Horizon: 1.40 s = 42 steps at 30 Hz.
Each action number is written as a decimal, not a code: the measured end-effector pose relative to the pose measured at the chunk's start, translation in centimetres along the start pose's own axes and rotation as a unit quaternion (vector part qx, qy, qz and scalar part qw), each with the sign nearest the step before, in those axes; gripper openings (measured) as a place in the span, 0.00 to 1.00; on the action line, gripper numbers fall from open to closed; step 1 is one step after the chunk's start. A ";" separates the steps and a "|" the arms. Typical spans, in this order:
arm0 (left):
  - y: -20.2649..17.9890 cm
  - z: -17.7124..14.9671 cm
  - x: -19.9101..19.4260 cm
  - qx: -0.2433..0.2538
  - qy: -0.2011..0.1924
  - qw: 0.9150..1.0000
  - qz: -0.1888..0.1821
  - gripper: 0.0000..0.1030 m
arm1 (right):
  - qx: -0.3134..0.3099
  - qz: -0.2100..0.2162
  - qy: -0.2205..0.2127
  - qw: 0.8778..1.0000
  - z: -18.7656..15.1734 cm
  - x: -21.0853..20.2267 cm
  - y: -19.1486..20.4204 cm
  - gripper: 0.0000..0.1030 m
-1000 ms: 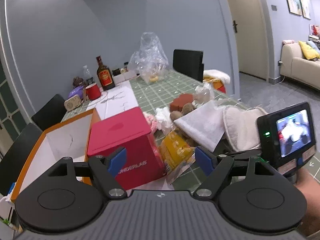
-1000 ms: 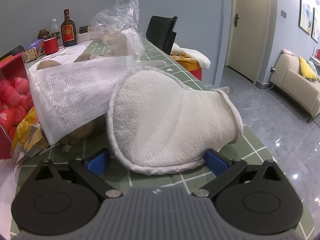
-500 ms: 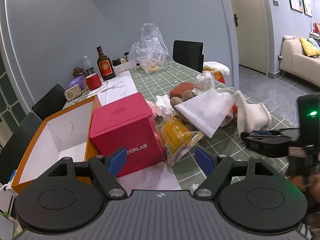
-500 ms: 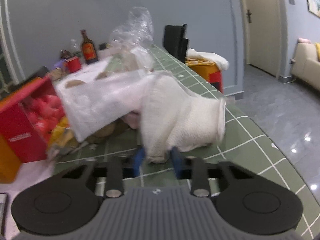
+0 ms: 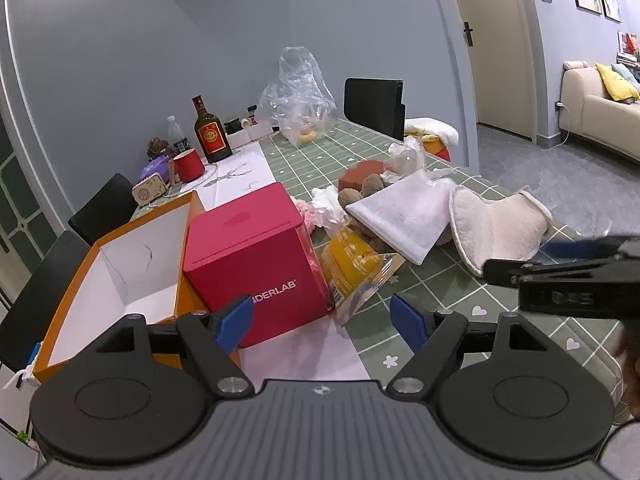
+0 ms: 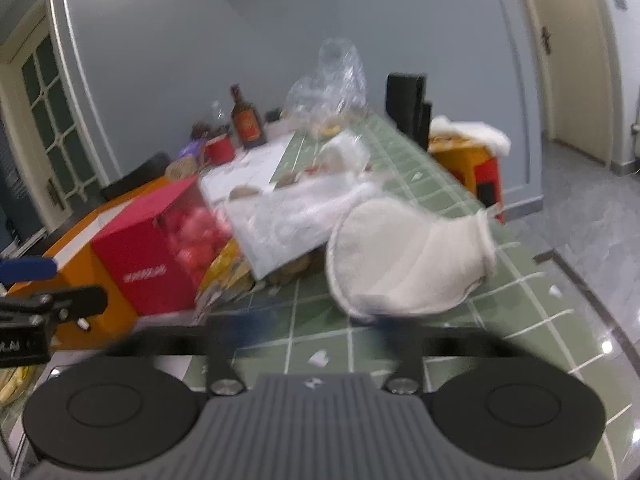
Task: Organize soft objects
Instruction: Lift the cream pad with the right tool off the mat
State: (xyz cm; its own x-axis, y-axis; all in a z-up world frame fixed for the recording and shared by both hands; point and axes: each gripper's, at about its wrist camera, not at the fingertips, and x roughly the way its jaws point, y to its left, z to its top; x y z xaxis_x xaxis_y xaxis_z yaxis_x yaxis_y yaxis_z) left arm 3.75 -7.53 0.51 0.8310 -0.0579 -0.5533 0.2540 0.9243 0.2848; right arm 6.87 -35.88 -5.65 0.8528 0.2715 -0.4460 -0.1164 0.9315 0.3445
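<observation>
Now the right gripper (image 6: pixel 316 322) has just sprung open!
White mitt (image 6: pixel 404 260) lies loose on the table (image 6: pixel 520 320); left gripper (image 5: pixel 322 320) spread, empty.

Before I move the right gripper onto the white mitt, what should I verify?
1. Right gripper free: ok. Its jaws have just been opening and stand wide with nothing between them.
2. White mitt settled: ok. It lies on the green tablecloth, just ahead of the tips.
3. Left gripper open, holding nothing: ok.
4. Orange box open at the top: ok.
5. Straight way from mitt to orange box: not ok. The red box stands between them.
6. Right fingertip alignment on the mitt's edge: cannot tell, the view is blurred.
</observation>
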 end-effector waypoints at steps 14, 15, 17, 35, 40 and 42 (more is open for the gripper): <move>0.4 0.0 1.4 -0.002 0.019 1.000 -0.007 0.89 | -0.121 -0.195 0.060 0.971 -0.4 12.4 2.8 0.98; 0.3 0.0 1.4 -0.001 0.019 1.000 -0.006 0.89 | -0.122 -0.197 0.067 0.970 -0.3 12.8 2.7 0.97; 0.3 0.0 1.5 0.002 0.019 1.000 -0.006 0.89 | -0.110 -0.177 0.060 0.976 -0.1 12.8 2.2 0.71; -3.2 1.2 2.1 0.076 -0.045 0.996 -0.019 0.89 | 0.035 -0.022 -0.021 0.999 0.2 0.2 -4.2 0.10; -7.2 0.1 4.2 0.153 -0.080 0.985 -0.014 0.89 | 0.045 -0.016 -0.032 0.998 0.5 -1.9 -5.1 0.10; -8.7 -0.5 5.2 0.190 -0.094 0.977 -0.008 0.89 | 0.055 -0.006 -0.040 0.998 0.4 -2.5 -5.6 0.10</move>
State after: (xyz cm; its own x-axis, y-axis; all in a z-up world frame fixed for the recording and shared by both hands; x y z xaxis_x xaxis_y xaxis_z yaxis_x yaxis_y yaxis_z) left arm 5.66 -15.69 -5.25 0.8930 -0.1722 -0.4159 0.4028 0.7181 0.5676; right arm 5.64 -41.84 -6.10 0.8920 0.2359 -0.3855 -0.0524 0.9012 0.4302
